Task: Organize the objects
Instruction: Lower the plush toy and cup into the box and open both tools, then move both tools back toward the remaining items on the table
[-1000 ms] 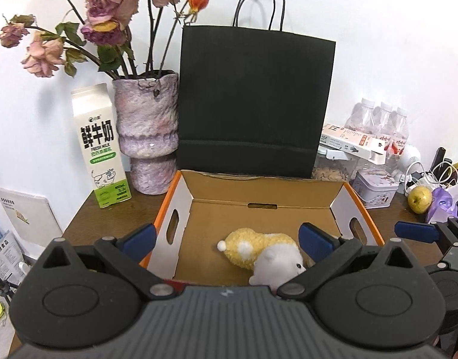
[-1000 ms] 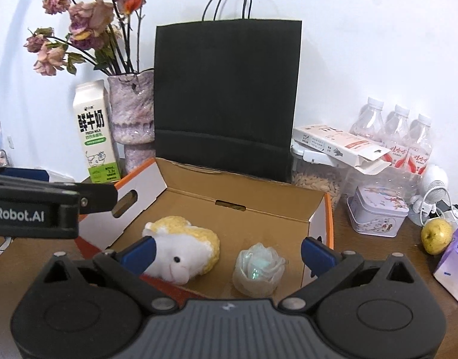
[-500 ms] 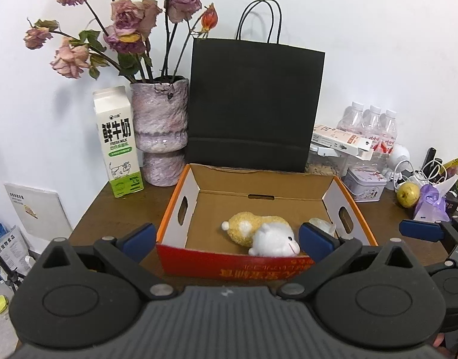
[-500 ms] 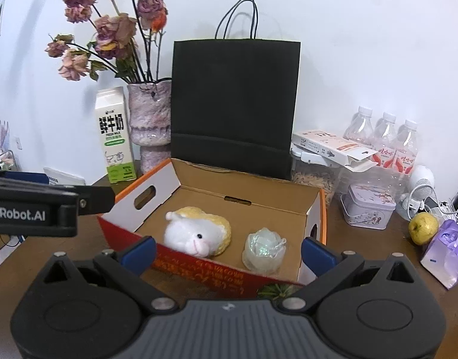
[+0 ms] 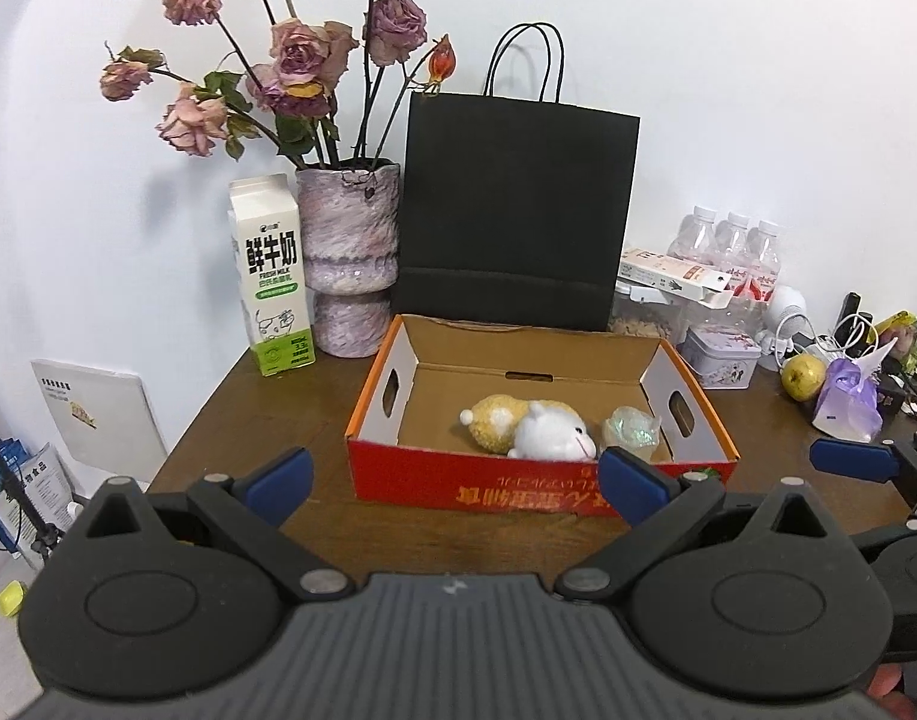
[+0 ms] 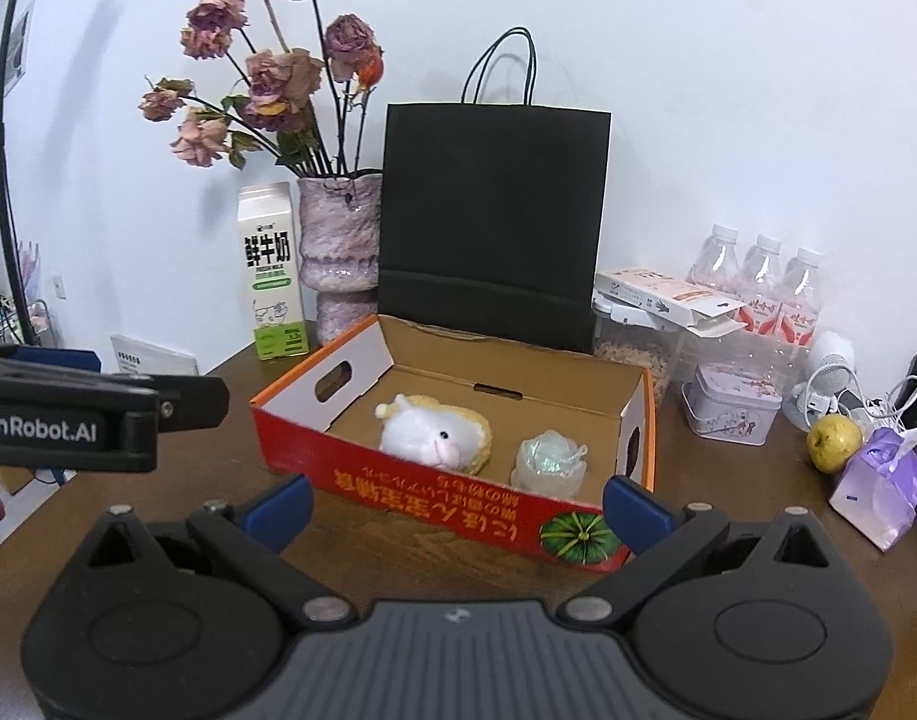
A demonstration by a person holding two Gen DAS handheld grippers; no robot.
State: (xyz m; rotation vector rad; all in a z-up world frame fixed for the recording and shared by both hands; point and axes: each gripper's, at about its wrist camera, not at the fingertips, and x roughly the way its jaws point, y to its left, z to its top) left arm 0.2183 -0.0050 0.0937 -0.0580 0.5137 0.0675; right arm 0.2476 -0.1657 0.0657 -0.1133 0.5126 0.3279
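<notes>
Both grippers poised above the near edge of the dark wooden worktop (image 5: pixel 266 420), jaws of the left gripper (image 5: pixel 455 483) and the right gripper (image 6: pixel 458 501) spread wide and holding nothing. Squarely ahead, toward the middle of the worktop, the open red-and-orange cardboard box (image 5: pixel 518 489), holding a yellow-and-white plush toy (image 6: pixel 434 435) and, just beside it toward the right wall, a small translucent wrapped bundle (image 6: pixel 548 459). Likely between picks; best practice now: choosing one loose item, perhaps the yellow pear (image 6: pixel 833 441) by the right edge, approaching level with jaws wide, and clearing the box rim on the way in. Behind the box, upright at the back edge: a black paper carrier bag (image 5: pixel 518 210).
</notes>
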